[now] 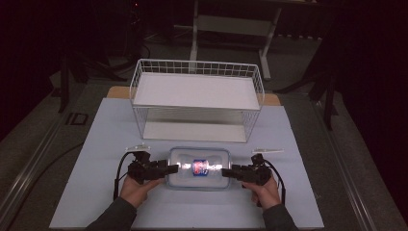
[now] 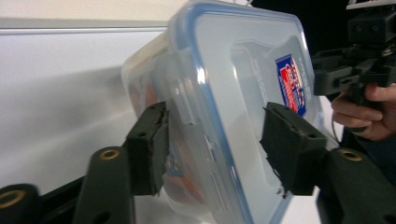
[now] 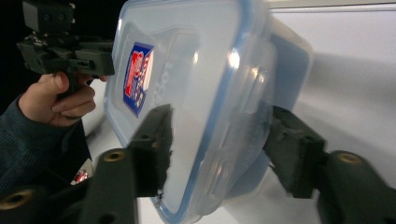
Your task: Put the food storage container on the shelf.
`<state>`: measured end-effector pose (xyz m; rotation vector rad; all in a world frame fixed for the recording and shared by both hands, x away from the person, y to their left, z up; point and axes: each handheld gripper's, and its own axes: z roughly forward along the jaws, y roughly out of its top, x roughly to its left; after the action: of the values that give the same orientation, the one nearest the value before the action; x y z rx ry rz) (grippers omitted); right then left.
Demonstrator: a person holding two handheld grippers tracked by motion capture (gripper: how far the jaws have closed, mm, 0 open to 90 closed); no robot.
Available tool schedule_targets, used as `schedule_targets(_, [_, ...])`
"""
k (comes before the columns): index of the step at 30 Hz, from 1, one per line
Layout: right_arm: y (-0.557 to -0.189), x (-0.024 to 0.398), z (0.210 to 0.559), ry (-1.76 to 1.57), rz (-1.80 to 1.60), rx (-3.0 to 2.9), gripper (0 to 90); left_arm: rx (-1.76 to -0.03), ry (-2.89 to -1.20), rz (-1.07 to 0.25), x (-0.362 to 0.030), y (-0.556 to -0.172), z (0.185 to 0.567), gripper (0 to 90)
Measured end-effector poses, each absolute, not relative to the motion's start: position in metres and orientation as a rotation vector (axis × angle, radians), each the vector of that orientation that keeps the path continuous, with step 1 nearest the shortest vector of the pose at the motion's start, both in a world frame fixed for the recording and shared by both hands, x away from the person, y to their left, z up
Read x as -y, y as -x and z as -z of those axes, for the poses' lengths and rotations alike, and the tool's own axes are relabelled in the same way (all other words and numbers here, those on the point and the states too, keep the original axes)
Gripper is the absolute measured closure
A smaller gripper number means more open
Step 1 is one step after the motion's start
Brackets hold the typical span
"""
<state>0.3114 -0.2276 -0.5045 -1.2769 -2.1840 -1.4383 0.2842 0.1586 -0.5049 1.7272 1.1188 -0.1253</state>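
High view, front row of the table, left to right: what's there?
left gripper → clear lidded container with blue-red label → right gripper

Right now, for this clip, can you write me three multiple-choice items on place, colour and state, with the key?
1. Where is the lidded plastic box?
A. on the wire rack's top shelf
B. on the table in front of the wire rack
C. on the floor

2. What colour is the seal around the box lid?
A. blue
B. green
C. yellow

3. How do the two grippers stand?
A. both lie on the table
B. one holds a cup
C. each is set over one end of the box

Key: 1 B, the box lies between rack and hands. 2 A, a blue rim shows. 3 C, left gripper and right gripper straddle opposite ends.
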Motion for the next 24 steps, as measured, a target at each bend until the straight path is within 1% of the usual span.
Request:
schedule_targets(2, [-0.307, 0.230, 0.503, 1.272, 1.450, 2.176, 47.1, -1.121, -1.726, 0.119, -0.158, -0.280, 0.504, 45.5])
schedule_targets(8, [-0.299, 0.231, 0.501, 1.265, 1.464, 2.180, 49.4, -1.115, -1.747, 0.101, -0.158, -0.268, 0.501, 46.7])
schedule_targets(16, [-0.291, 0.230, 0.498, 1.235, 1.486, 2.225, 49.8, -1.100, -1.754, 0.124, -0.162, -0.260, 0.502, 50.4])
schedule_targets(24, [-0.289, 0.229, 0.499, 1.226, 1.497, 2.229, 49.9, -1.066, -1.772, 0.139, -0.167, -0.260, 0.504, 52.0])
